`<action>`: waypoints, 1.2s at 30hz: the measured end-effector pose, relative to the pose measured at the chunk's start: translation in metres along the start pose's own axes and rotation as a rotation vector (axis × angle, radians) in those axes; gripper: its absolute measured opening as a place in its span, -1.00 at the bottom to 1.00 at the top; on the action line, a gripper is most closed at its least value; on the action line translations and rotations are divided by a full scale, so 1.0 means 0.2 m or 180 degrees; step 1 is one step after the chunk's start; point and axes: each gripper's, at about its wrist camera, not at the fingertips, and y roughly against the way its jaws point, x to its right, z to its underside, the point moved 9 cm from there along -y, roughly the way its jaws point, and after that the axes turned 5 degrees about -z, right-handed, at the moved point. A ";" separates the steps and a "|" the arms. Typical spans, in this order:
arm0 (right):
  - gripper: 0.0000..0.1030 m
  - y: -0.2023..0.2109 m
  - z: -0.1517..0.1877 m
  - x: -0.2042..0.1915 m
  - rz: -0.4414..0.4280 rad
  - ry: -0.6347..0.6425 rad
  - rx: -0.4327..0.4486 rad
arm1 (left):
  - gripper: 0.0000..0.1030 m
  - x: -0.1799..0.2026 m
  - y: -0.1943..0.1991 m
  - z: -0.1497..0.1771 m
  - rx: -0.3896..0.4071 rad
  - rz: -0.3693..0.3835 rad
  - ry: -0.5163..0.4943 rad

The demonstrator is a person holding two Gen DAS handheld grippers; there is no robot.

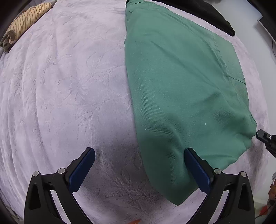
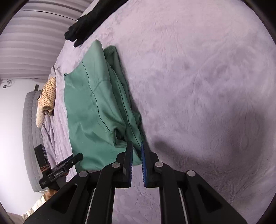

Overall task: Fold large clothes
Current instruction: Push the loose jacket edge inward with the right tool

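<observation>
A green garment (image 1: 181, 77) lies folded into a long slab on the lavender blanket (image 1: 60, 86). My left gripper (image 1: 139, 151) hangs open over its near end, with one finger (image 1: 196, 168) above the green cloth and the other (image 1: 82, 168) above bare blanket. Nothing is pinched there. In the right wrist view my right gripper (image 2: 136, 146) has its blue pads almost together on the near corner of the green garment (image 2: 89, 106), and the folds bunch toward its tips. The left wrist view shows the right gripper (image 1: 262, 136) at the cloth's right edge.
A black garment (image 1: 207, 13) lies at the far end of the bed, just beyond the green one. A rolled tan striped cloth (image 1: 25, 20) sits at the far left edge. A grey quilted panel (image 2: 31, 137) stands beside the bed. The left gripper (image 2: 69, 162) shows beside the garment.
</observation>
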 end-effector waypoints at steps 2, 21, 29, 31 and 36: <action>-0.77 0.03 -0.05 -0.01 -0.0015 0.0001 0.0057 | 1.00 0.00 -0.01 -0.01 -0.0017 0.0011 0.0013; 0.50 -0.07 -0.02 -0.13 -0.0145 0.0068 -0.0085 | 1.00 -0.01 0.02 -0.03 -0.0108 0.0199 -0.0062; 0.51 -0.12 0.20 -0.21 -0.0614 -0.0172 -0.0357 | 1.00 -0.04 0.16 0.19 -0.0105 0.0200 -0.0406; 0.51 -0.15 0.24 -0.15 -0.0698 -0.0461 -0.0348 | 1.00 0.02 0.14 0.25 -0.0147 0.0185 -0.0504; 0.51 -0.19 0.22 -0.03 -0.0782 -0.0939 -0.0113 | 1.00 0.12 0.05 0.21 0.0002 0.0102 -0.0310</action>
